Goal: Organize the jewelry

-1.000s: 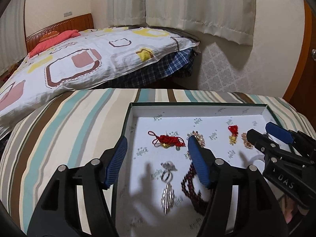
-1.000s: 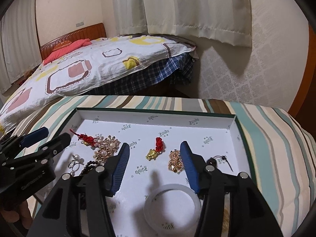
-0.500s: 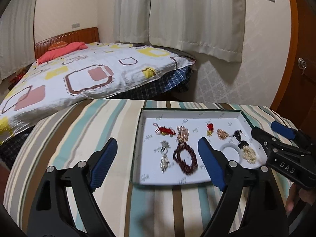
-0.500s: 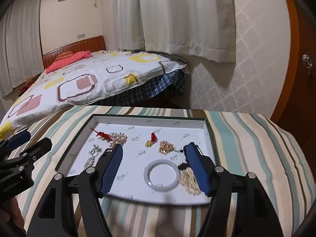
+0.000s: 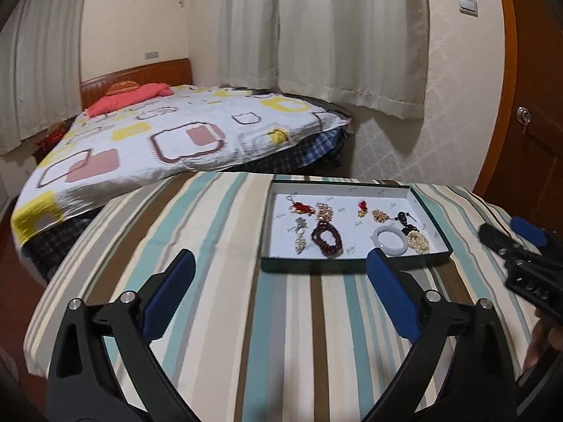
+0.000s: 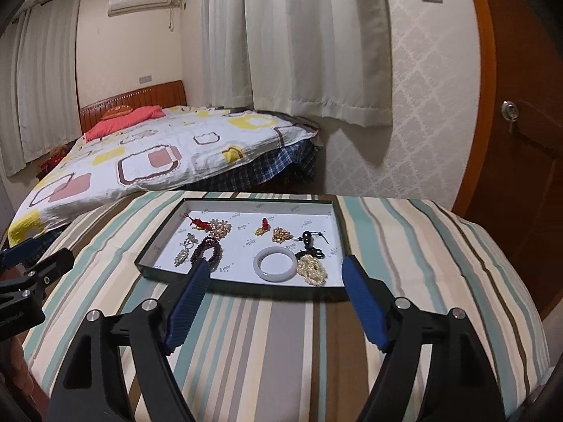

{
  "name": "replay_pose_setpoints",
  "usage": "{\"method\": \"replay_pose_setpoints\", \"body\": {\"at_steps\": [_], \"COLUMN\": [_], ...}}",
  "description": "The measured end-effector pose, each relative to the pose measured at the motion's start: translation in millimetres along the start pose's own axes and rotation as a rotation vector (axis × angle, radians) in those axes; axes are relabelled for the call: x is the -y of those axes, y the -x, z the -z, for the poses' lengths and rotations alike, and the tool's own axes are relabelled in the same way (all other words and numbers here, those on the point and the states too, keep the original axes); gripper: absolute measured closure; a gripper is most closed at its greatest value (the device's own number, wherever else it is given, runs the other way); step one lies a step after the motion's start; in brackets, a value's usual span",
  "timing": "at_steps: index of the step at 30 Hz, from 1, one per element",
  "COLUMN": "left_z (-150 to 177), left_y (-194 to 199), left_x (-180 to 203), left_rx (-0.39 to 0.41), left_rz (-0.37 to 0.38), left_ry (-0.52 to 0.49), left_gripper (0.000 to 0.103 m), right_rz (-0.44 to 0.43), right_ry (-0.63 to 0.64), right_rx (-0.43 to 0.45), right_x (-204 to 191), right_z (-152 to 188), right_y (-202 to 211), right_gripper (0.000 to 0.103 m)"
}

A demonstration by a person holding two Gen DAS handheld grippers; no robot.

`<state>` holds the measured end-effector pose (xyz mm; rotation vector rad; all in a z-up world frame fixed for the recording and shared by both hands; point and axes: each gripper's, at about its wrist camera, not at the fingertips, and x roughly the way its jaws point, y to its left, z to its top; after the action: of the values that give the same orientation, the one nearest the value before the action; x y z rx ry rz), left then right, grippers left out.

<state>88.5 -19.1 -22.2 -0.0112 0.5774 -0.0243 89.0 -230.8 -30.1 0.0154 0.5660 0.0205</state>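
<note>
A shallow white-lined tray [image 5: 432, 207] [image 6: 337, 225] rests on the striped tablecloth and holds several pieces of jewelry. Among them are a white bangle [image 5: 390, 241] [image 6: 275, 264], a dark red bead bracelet [image 5: 327, 239] [image 6: 208, 250], a red knot charm [image 5: 302, 207] [image 6: 197, 223] and a pale pearl cluster [image 6: 311, 270]. My left gripper [image 5: 279, 269] hovers over the cloth in front of the tray, jaws opening wide, nothing between them. My right gripper [image 6: 276, 281] is also back from the tray's near edge, jaws opening and empty.
The table wears a striped cloth [image 5: 225, 232] [image 6: 422, 246]. A bed [image 5: 169, 140] with a patterned cover lies beyond it. Curtains [image 6: 309, 35] hang behind, and a wooden door [image 6: 520, 133] stands at the right. A hand [image 5: 542, 344] holds the right gripper at the frame's edge.
Both grippers pulled back and up from over the tray and opened wider. The tray now lies ahead of the fingertips instead of beneath them.
</note>
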Motion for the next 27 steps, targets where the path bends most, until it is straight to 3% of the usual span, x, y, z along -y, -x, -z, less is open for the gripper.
{"method": "replay_pose_setpoints", "body": {"at_steps": [15,27], "left_z": [2,3], "left_y": [80,95], "left_x": [5,2], "left_rx": [0.117,0.14], "left_rz": [0.031,0.031], "left_ry": [0.003,0.011], "left_gripper": [0.005,0.005], "right_rz": [0.023,0.022], "right_ry": [-0.035,-0.028], "right_rx": [0.121,0.157], "right_x": [7,6], "right_z": [2,2], "right_y": [77,92], "right_gripper": [0.024,0.023]}}
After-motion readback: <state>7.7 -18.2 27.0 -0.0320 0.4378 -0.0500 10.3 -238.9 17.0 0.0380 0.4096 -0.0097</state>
